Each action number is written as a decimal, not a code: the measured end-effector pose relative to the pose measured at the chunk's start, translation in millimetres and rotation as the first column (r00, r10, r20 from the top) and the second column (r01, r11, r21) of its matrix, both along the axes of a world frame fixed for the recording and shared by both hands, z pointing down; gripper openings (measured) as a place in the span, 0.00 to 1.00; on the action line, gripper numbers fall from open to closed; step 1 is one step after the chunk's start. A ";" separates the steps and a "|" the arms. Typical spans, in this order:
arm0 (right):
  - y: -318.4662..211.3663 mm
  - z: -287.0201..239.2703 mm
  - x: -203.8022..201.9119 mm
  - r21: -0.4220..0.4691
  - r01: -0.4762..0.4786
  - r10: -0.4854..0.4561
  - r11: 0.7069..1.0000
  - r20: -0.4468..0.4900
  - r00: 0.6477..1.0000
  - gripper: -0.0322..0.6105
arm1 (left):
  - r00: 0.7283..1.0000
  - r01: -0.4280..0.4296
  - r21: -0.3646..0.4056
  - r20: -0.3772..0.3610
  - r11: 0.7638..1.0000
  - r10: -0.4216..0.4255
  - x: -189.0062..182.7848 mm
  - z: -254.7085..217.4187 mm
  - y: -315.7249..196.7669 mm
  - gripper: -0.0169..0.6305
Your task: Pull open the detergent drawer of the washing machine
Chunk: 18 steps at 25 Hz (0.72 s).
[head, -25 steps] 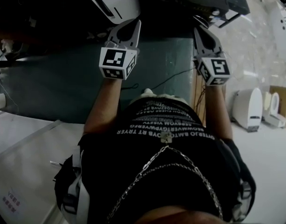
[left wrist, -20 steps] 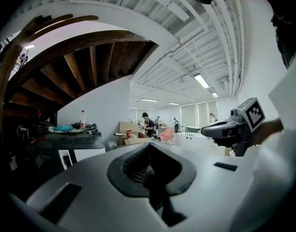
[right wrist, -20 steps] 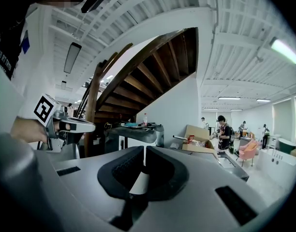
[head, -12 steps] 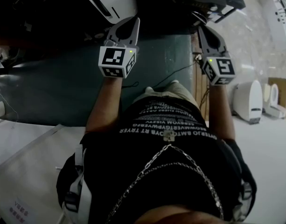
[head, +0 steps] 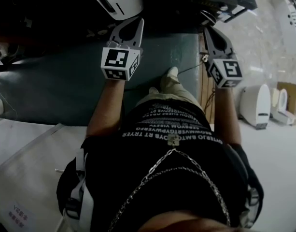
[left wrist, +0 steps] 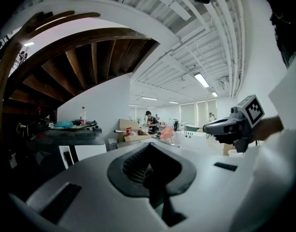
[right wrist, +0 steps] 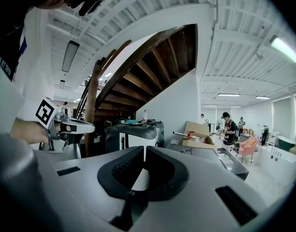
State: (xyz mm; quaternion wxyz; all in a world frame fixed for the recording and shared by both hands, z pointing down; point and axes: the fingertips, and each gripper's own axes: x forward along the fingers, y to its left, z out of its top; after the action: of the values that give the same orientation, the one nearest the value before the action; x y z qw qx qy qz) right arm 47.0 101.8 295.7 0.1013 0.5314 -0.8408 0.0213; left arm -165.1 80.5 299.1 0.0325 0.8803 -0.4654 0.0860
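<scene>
1. Left tool [left wrist: 148, 149]: jaws clenched together, nothing in them, aimed roughly level.
2. Right tool [right wrist: 144, 151]: jaws drawn in to a hairline slit, also empty. It sits at 3 o'clock of the left tool, well apart.
3. Both are held out over the teal floor [head: 65, 86], with the person's shoe [head: 170, 79] at 6 o'clock between them.
4. White appliance [head: 119, 3], likely the washing machine, is at 12 o'clock of the left tool and 10 o'clock of the right. Neither touches it.
5. Detergent drawer: can't pick it out in any view. Presumably it's on that appliance's front, so the task hasn't started.
6. Handling guess: a light, stiff plastic drawer on a slide, smooth-faced so the pads may slip, and it may stick at first. Hook the recessed front lip and pull straight out, level. The jaws need to part first.
</scene>
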 end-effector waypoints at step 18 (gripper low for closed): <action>-93.9 16.2 8.7 -0.033 0.049 -0.048 0.998 0.024 0.999 0.07 | 1.000 0.009 -0.052 0.021 0.999 -0.008 20.2 20.0 -84.0 0.03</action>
State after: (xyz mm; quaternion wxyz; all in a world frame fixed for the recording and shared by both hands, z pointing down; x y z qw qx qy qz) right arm 55.7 7.9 311.9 0.1011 0.5087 -0.8541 0.0392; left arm -144.9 -3.5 319.2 0.0510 0.8762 -0.4671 0.1070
